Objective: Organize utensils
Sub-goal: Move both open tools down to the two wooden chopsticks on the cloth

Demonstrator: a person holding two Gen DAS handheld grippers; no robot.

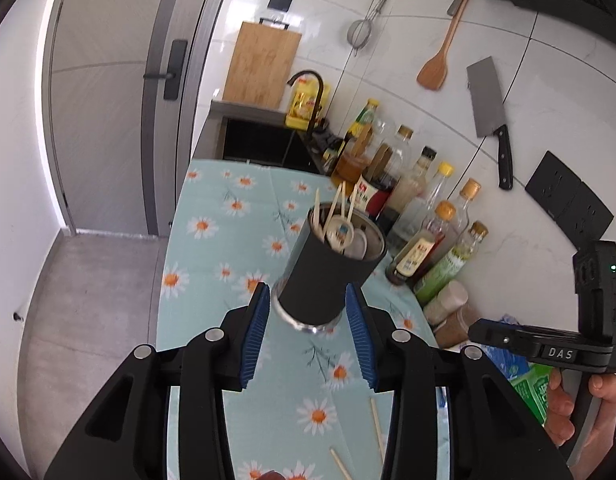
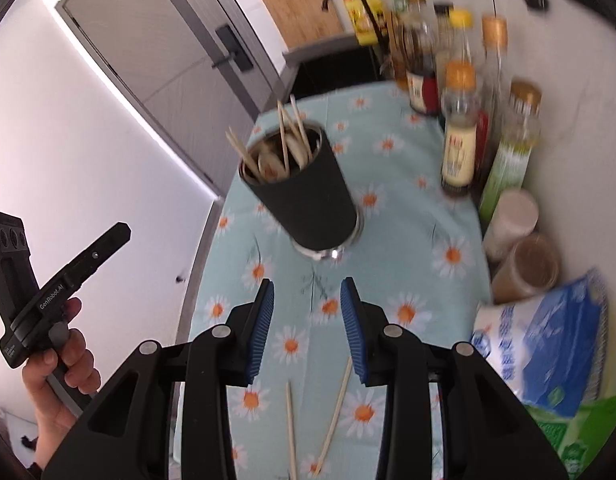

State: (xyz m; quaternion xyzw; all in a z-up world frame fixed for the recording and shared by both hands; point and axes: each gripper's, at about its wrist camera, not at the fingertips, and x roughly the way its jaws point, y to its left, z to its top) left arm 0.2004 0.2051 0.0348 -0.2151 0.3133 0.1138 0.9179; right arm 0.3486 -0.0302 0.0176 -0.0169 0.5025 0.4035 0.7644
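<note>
Daisy-print tablecloth (image 2: 408, 240) bears a black holder (image 1: 328, 276) (chopsticks and spoons inside), standing between the left gripper (image 1: 308, 336) fingertips, pads apart, not pressing. Right gripper (image 2: 308, 332) released, empty, holder ahead. Two loose chopsticks (image 2: 336, 412) lie beneath it.

The left gripper (image 1: 308, 304) points down and forward, its blue-padded jaws parted with nothing pressed between them. The right gripper (image 2: 308, 300) tilts down more steeply, jaws parted and empty. A hand (image 2: 62, 364) grips each handle, right hand (image 1: 576, 408) near.
</note>
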